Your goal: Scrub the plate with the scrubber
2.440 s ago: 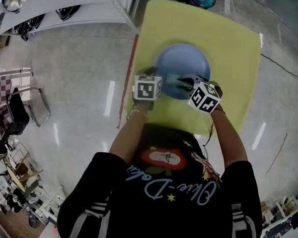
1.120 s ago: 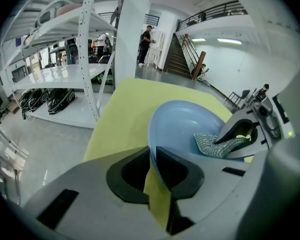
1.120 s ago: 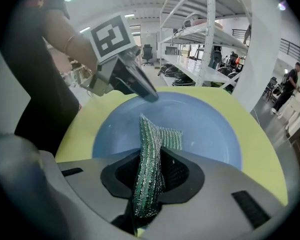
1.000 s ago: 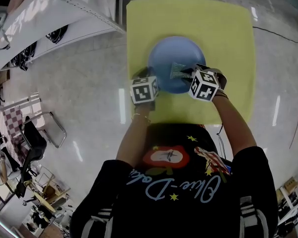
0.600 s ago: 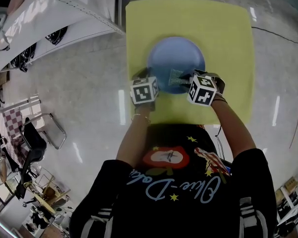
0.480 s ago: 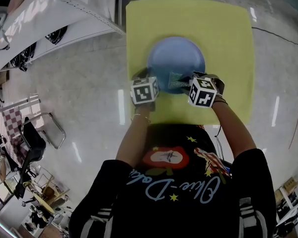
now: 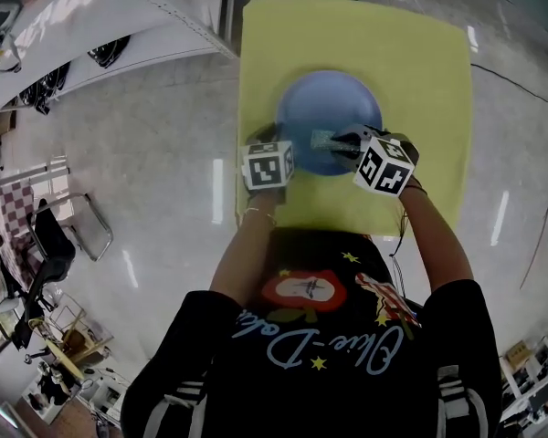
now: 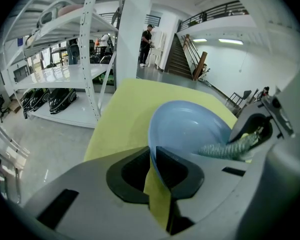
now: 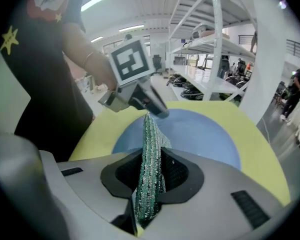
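Note:
A round blue plate lies on a yellow tabletop. My left gripper is shut on the plate's near-left rim; in the left gripper view the rim sits pinched between the dark pads, with the left gripper tight around it. My right gripper is shut on a green glittery scrubber, which rests on the near part of the plate. In the right gripper view the scrubber stands edge-on in the right gripper, over the plate, its tip close to the left gripper.
White metal shelving stands left of the table over a glossy floor. A chair is at far left. The table's left edge runs close to my left gripper. People stand far behind, by a staircase.
The scrubber has slid a little over the plate's near part with my right gripper. My left gripper keeps its hold on the rim.

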The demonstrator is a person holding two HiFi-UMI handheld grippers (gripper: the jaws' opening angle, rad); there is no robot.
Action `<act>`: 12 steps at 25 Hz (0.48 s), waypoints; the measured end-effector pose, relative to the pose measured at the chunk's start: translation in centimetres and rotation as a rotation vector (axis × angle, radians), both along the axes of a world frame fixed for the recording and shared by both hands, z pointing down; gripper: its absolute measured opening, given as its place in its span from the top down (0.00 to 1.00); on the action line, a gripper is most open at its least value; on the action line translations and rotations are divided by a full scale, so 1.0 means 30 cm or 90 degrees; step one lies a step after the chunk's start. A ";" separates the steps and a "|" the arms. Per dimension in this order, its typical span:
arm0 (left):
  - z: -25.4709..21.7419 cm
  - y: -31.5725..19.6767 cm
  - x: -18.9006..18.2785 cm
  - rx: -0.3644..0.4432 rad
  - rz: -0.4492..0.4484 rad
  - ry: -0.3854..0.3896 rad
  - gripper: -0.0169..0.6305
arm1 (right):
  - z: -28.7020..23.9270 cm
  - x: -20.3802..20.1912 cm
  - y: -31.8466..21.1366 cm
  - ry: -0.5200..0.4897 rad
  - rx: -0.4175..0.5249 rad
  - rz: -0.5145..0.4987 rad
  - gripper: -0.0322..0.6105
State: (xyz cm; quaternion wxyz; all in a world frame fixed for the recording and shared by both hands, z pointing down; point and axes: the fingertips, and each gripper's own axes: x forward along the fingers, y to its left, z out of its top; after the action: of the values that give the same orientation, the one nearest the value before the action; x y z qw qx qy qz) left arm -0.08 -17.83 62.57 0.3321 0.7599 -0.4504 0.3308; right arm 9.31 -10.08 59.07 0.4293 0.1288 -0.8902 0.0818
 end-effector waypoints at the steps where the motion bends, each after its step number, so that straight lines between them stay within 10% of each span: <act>1: 0.001 -0.004 -0.001 0.000 0.000 -0.002 0.92 | -0.016 0.014 -0.054 -0.002 0.022 0.020 0.85; 12: 0.018 0.005 0.003 0.004 0.005 -0.009 0.92 | 0.029 0.074 -0.317 0.132 0.155 -0.037 0.85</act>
State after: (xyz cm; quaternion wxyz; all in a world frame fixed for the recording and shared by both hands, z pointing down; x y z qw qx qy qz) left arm 0.00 -17.67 63.12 0.3247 0.7605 -0.4507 0.3363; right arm 11.54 -19.58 59.96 0.5022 0.1621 -0.8478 -0.0528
